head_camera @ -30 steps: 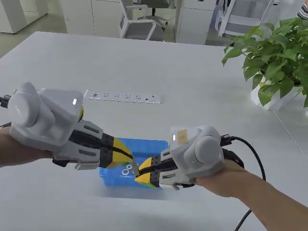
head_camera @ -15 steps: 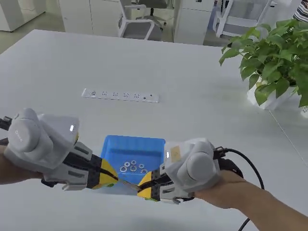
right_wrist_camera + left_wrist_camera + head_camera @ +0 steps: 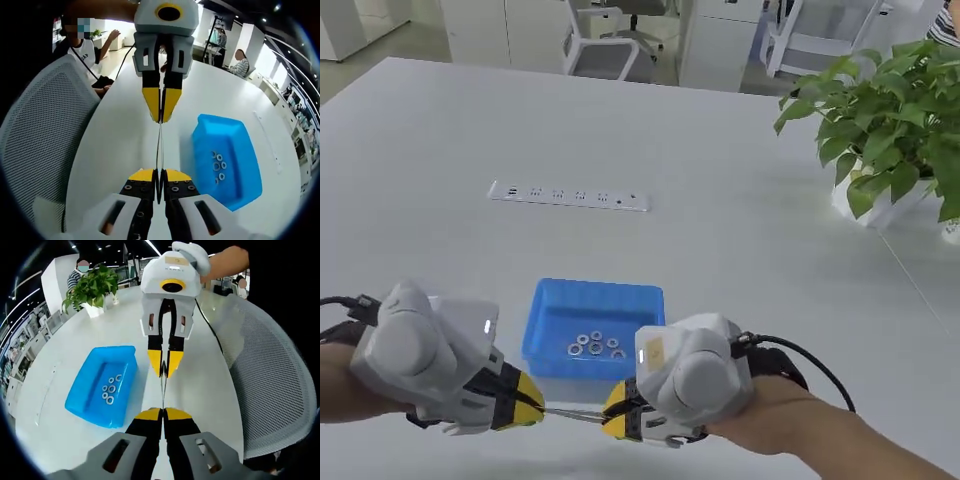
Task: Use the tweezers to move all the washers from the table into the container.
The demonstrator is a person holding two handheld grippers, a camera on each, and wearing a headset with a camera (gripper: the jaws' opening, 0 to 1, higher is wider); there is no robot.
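Head view, left gripper (image 3: 534, 407), right gripper (image 3: 611, 412), jaws clamping thin metal tweezers (image 3: 574, 414), ring washers (image 3: 595, 345) in blue container (image 3: 620, 303)

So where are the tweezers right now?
In the head view the tweezers stretch between the left gripper and the right gripper, each shut on one end, just on the person's side of the blue container.

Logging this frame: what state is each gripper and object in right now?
left gripper: shut on one end of the tweezers
right gripper: shut on the other end
tweezers: held between both grippers, pinched closed
container: upright, open top
washers: clustered inside the container
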